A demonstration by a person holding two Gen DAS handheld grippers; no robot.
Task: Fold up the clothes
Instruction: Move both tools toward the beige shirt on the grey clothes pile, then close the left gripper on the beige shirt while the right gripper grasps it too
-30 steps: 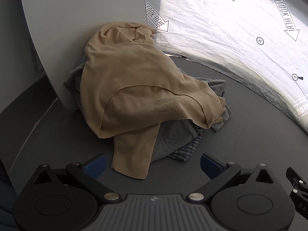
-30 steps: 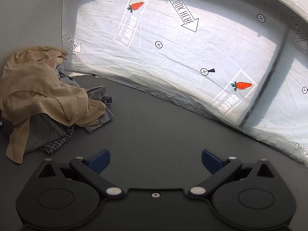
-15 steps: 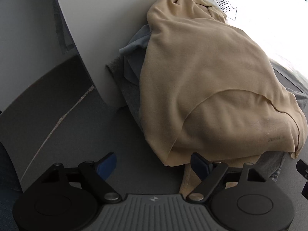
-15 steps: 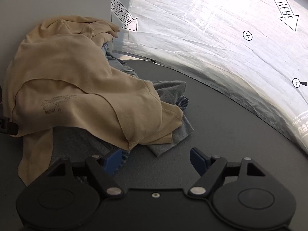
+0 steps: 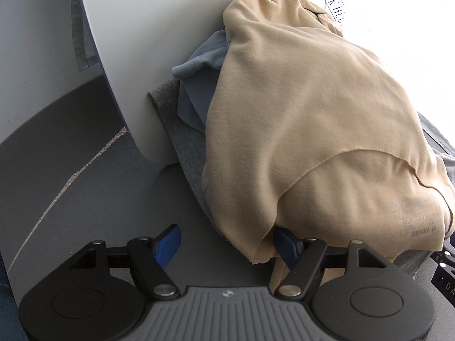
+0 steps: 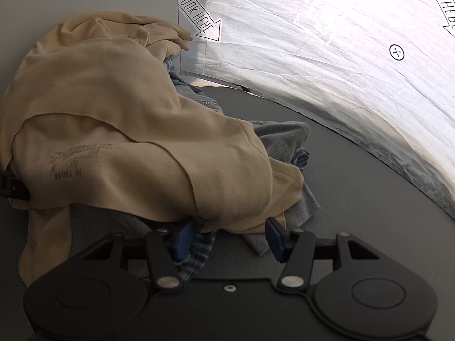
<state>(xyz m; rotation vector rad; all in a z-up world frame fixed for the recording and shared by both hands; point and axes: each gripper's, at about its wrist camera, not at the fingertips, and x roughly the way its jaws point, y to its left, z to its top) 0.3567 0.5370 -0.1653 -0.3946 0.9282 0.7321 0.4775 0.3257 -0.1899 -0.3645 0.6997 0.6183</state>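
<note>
A tan shirt [image 5: 312,130] lies crumpled on top of a clothes pile on the dark grey table [image 5: 85,187]. In the left wrist view my left gripper [image 5: 227,243] is at the pile's near left corner. Its jaws are closing with the shirt's hanging hem between them; the left pad [image 5: 170,241] is clear of the cloth. In the right wrist view the tan shirt [image 6: 119,130] shows a printed size label. My right gripper [image 6: 227,237] is at its near right hem, jaws closing around the tan edge and a bit of plaid cloth [image 6: 199,250].
Under the shirt lie a blue garment [image 5: 199,85] and grey garments [image 6: 284,139]. A white panel [image 5: 159,28] stands behind the pile. A translucent sheet [image 6: 327,51] with arrow prints rises at the back right. Bare table [image 6: 355,199] extends to the right.
Both grippers have moved in and down onto the pile, from well short of it to its near edge. Both pairs of jaws have narrowed, with the tan hem now between them.
</note>
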